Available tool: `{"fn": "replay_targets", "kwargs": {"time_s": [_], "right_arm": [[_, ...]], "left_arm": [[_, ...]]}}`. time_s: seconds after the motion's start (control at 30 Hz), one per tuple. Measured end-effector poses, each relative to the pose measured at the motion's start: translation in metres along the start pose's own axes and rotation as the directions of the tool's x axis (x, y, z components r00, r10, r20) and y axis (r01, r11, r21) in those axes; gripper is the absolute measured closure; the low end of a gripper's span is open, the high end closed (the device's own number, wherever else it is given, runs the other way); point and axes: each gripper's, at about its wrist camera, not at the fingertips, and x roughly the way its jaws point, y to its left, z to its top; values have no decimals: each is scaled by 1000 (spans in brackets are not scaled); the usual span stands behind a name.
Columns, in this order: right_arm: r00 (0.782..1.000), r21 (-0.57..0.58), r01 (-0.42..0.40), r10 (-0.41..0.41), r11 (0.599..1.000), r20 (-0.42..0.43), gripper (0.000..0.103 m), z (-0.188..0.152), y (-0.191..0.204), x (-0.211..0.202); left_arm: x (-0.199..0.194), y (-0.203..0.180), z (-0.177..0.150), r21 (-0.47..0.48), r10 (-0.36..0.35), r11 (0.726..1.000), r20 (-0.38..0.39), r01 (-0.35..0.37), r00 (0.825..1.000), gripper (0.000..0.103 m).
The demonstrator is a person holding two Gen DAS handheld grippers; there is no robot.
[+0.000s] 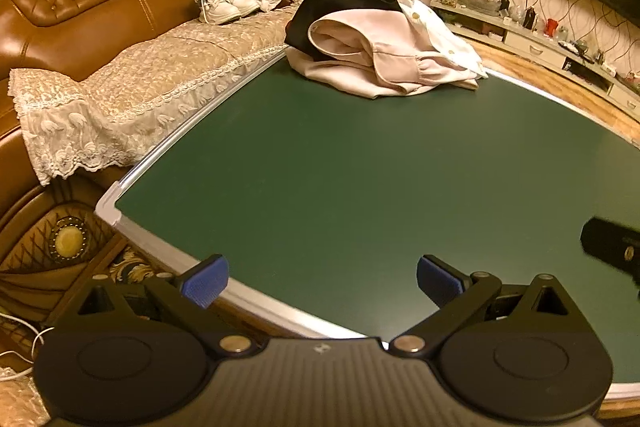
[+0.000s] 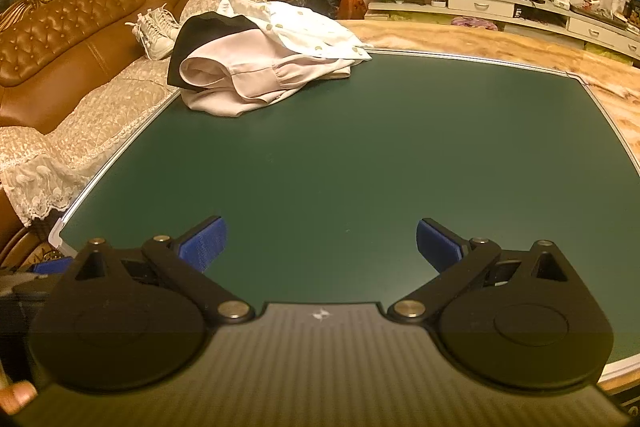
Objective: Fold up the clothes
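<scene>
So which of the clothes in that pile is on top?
The white spotted shirt. It drapes over the far side of the heap, above the pink garment and the black one, which sit lower, towards the sofa.

Both wrist cameras sit low over the near edge of the green table [image 1: 360, 167], facing far across it; both share the clothes pile [image 2: 256, 67] and sofa [image 1: 100, 7].
</scene>
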Motion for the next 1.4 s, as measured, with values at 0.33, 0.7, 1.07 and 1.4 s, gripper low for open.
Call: {"fn": "replay_targets", "kwargs": {"time_s": [0.33,0.7,1.07,1.4], "right_arm": [[999,18,-18,18,1000,37,0,9,-5,4],[999,21,-34,34,999,27,0,16,-4,15],[994,55,-101,103,993,-43,0,17,-22,36],[994,5,-103,103,995,-45,0,16,-13,34]], "left_arm": [[34,-20,41,45,-37,998,25,36,999,0],[125,-81,134,108,-90,990,26,86,996,1],[224,-130,235,42,-91,995,12,90,996,21],[261,-145,270,18,-84,996,41,84,996,23]]}}
